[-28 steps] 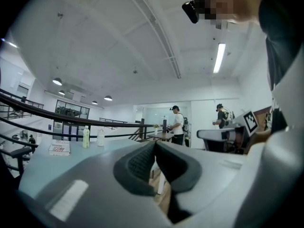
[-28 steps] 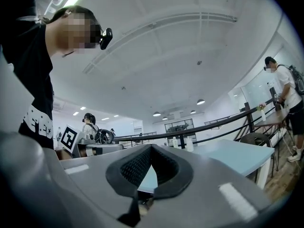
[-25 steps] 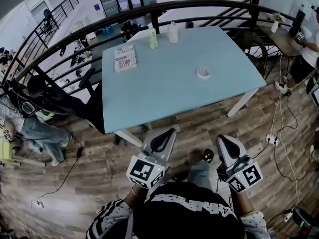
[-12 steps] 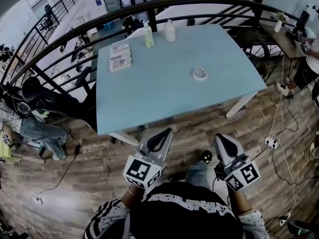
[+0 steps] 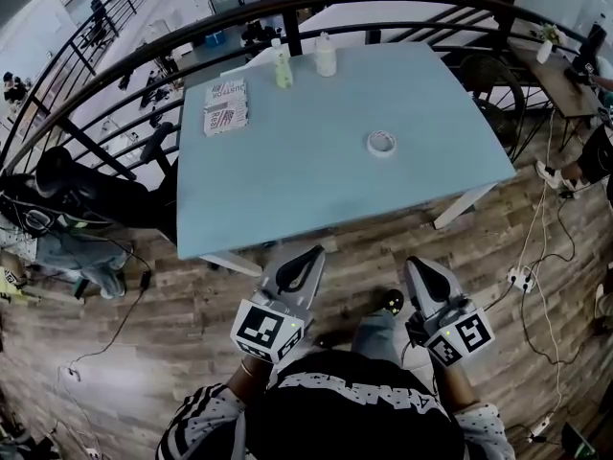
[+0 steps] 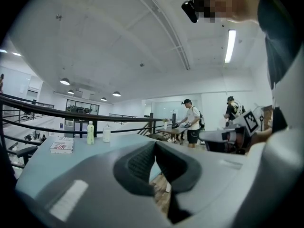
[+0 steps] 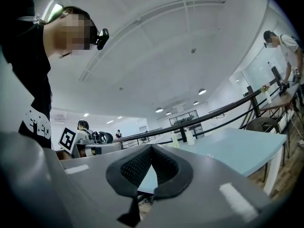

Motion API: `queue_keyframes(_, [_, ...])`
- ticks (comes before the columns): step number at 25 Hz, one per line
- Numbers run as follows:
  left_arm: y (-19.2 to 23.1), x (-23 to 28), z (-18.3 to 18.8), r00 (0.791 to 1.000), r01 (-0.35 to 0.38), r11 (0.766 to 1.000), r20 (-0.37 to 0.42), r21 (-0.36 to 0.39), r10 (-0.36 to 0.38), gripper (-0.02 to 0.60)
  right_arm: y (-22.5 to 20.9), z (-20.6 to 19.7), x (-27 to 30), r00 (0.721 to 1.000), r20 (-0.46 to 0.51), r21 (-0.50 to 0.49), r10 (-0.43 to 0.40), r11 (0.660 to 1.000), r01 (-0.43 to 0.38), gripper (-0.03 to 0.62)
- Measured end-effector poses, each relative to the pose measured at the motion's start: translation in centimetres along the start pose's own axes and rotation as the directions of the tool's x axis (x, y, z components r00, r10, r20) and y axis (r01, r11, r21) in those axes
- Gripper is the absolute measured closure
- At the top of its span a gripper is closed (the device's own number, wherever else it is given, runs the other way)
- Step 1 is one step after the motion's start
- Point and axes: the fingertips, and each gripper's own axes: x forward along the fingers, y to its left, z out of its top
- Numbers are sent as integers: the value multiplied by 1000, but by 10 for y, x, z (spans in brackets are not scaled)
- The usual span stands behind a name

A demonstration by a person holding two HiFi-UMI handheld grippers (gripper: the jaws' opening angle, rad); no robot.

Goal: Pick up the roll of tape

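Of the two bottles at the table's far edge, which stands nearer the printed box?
The yellow-green bottle, left of the white bottle in the head view; the white one stands farther from the box.

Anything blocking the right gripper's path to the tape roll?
Nothing visible. The tape roll lies alone on the bare table; the bottles and boxes sit beyond it, toward the far left. The right gripper, shut and empty, hangs over the floor, short of the table's near edge.

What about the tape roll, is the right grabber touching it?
Apart. The head view shows the roll of tape lying on the blue table, while the right gripper hangs over the wood floor, short of the table's near edge.
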Motion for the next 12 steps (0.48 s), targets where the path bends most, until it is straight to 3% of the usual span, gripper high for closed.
queue_keyframes(12, [-10, 52, -2, 1000, 8, 1000, -15, 11, -7, 581, -52, -2, 0, 1000, 0, 11, -13, 1000, 13, 591])
